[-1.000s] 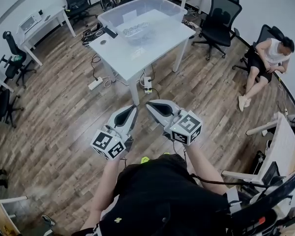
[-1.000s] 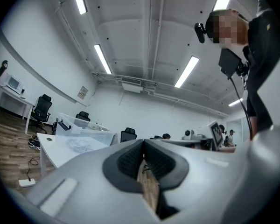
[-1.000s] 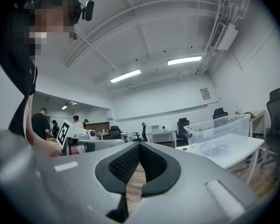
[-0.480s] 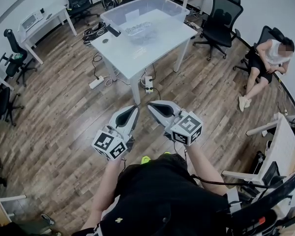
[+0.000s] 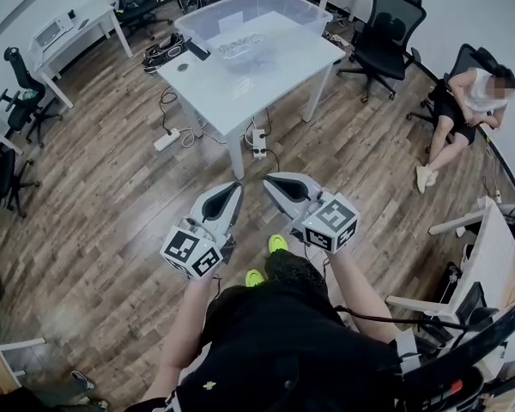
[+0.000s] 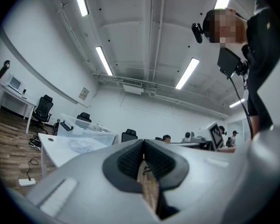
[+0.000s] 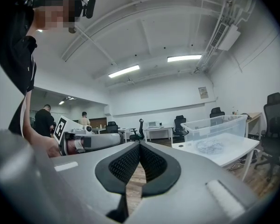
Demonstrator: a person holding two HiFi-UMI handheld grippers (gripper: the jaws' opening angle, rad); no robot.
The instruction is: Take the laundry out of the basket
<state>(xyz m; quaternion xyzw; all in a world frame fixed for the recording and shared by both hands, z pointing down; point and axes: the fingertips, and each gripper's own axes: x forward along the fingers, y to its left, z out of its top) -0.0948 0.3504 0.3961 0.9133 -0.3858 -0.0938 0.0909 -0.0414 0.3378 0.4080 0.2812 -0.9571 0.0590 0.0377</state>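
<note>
tools first: left tool [image 5: 230,189] and right tool [image 5: 273,181] are both fully closed with nothing in them. each gripper view shows the ribbed pads meeting at the front and only floor [image 5: 112,196] behind the slit further back. you hold them side by side, close to your body, with the tips aimed toward the desk [image 5: 240,101]. my read is that's a carry pose: nothing is within reach, so closed and tucked in makes sense. you stand on the wood floor well apart from the desk, one yellow shoe [image 5: 276,243] ahead of the other, which reads as a walk-up. the task proper hasn't begun.

basket [image 5: 300,11] is a big clear plastic tub with no lid, sitting toward the far side of the white desk. that leaves bare desk on your side, probably the spot to unload onto.

laundry [image 5: 240,48] is a small pale, greyish crumpled bundle, thin and see-through looking, maybe mesh or netting. it looks to sit low in the basket near the front wall, seen through the clear plastic. i can't rule out that it lies on the desk just in front. too far to tell how many pieces. it looks soft and light, so it will likely sag and trail when pinched.
</note>
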